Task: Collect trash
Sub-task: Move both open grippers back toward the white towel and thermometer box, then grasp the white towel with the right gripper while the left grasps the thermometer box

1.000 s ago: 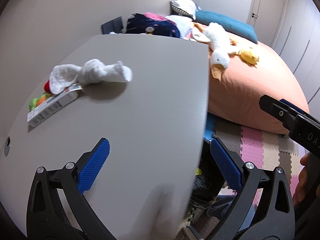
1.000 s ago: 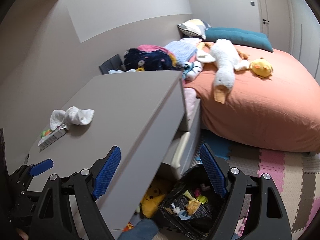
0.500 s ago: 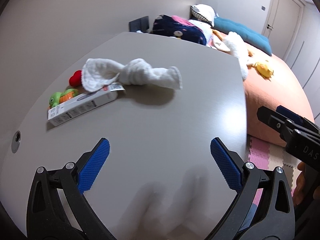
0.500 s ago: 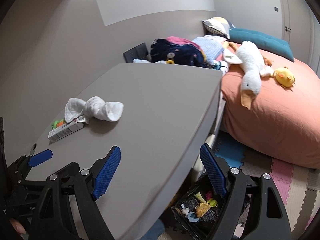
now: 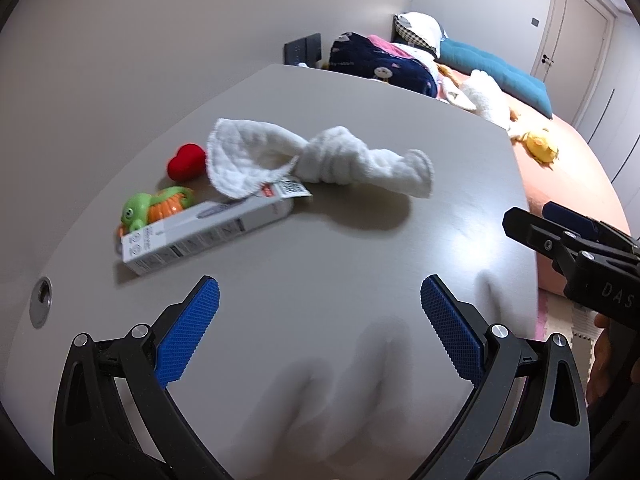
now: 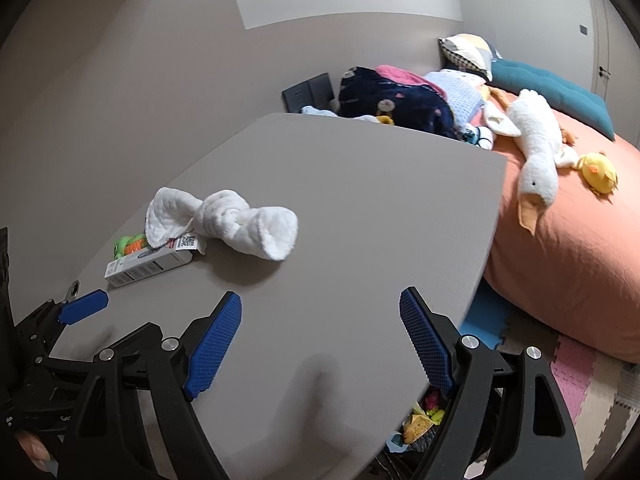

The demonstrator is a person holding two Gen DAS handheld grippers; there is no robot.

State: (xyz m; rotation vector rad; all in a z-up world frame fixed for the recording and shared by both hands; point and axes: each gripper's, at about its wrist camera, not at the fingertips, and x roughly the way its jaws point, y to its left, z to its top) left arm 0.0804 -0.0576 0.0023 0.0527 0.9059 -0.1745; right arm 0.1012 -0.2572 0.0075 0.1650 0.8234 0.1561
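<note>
**Both grippers empty, the box and cloth ahead on the tabletop**

My left gripper (image 5: 320, 328) fills the bottom of its view, blue pads spread wide with only bare grey tabletop (image 5: 360, 248) between them; it holds nothing. My right gripper (image 6: 320, 340) sits low in its own view, just as wide and just as empty, and it also pokes in at the right edge of the left camera.

Outward from the left pads, toward the left-centre of the left view, lies the small white carton (image 5: 208, 236), flat on its long side and angled across the table. I judge it to be the likeliest trash here. It looks like thin cardboard: light, stiff along its length, easy to crush if squeezed hard, and likely to skid on this smooth top. I would take it across its narrow width near the middle, pads on the two long faces.

One corner of the white cloth (image 5: 320, 156) drapes over the carton's far end, with a printed tag (image 5: 294, 189) resting there. The cloth is soft, twisted and limp; I expect it would bunch up wherever I pinch, so the knotted middle is the surest spot. Lifting the carton may drag it along.

Just behind the carton, at the left, sit a green and orange toy (image 5: 156, 210) and a red heart (image 5: 186, 162), which I read as toys, not rubbish.

At the bottom of the right view, past the table edge, a dark bag with bits in it (image 6: 420, 424) shows partly hidden; that is probably where things go.
</note>
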